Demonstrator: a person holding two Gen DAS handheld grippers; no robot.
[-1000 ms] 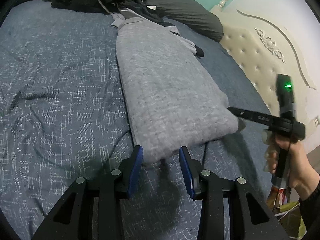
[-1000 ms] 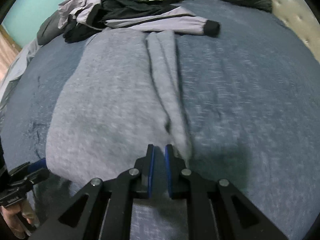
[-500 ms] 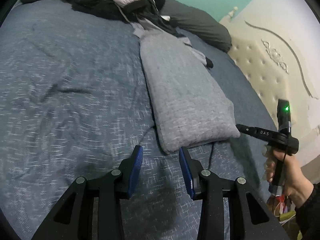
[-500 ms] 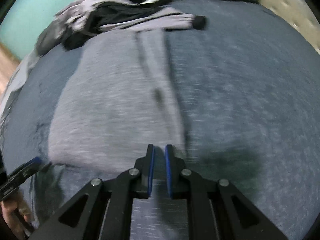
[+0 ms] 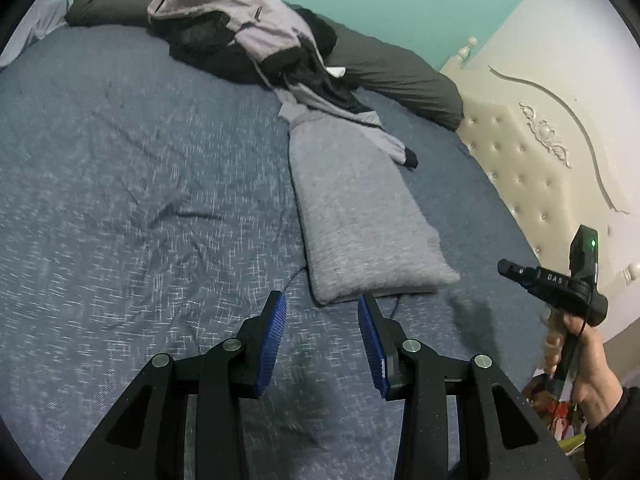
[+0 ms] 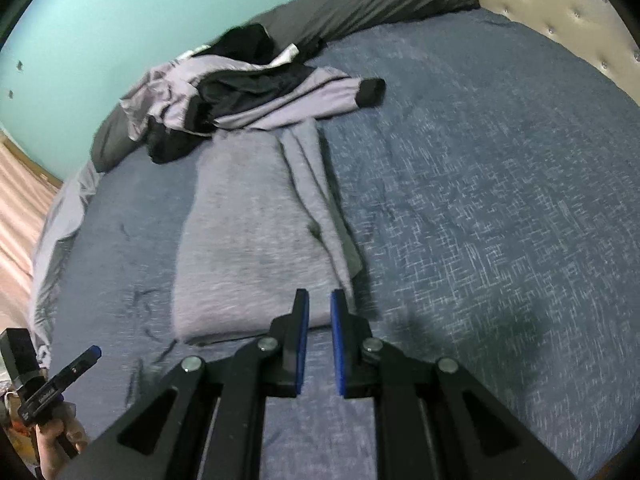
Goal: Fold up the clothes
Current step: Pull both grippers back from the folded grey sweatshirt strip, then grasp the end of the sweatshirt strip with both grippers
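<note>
A grey garment [image 5: 360,208] lies folded in a long rectangle on the blue bedspread [image 5: 120,200]. Its near short edge sits just beyond my left gripper [image 5: 322,308], which is open and holds nothing. In the right wrist view the same grey garment [image 6: 248,240] shows a narrow folded strip along its right side. My right gripper [image 6: 319,300] hovers over its near right corner, shut with only a slim gap and no cloth between the pads. Each gripper also shows in the other's view: the right gripper [image 5: 508,269] held in a hand, the left gripper [image 6: 93,351] at the lower left.
A pile of lilac and black clothes [image 5: 248,40] lies at the far end of the bed, one sleeve reaching onto the grey garment. Dark pillows [image 5: 400,72] sit behind it. A cream padded headboard [image 5: 540,168] borders the right side. Teal wall beyond.
Both grippers have drawn back from the grey garment's near edge, so it now looks smaller and farther away. The left stayed open and the right stayed shut.
</note>
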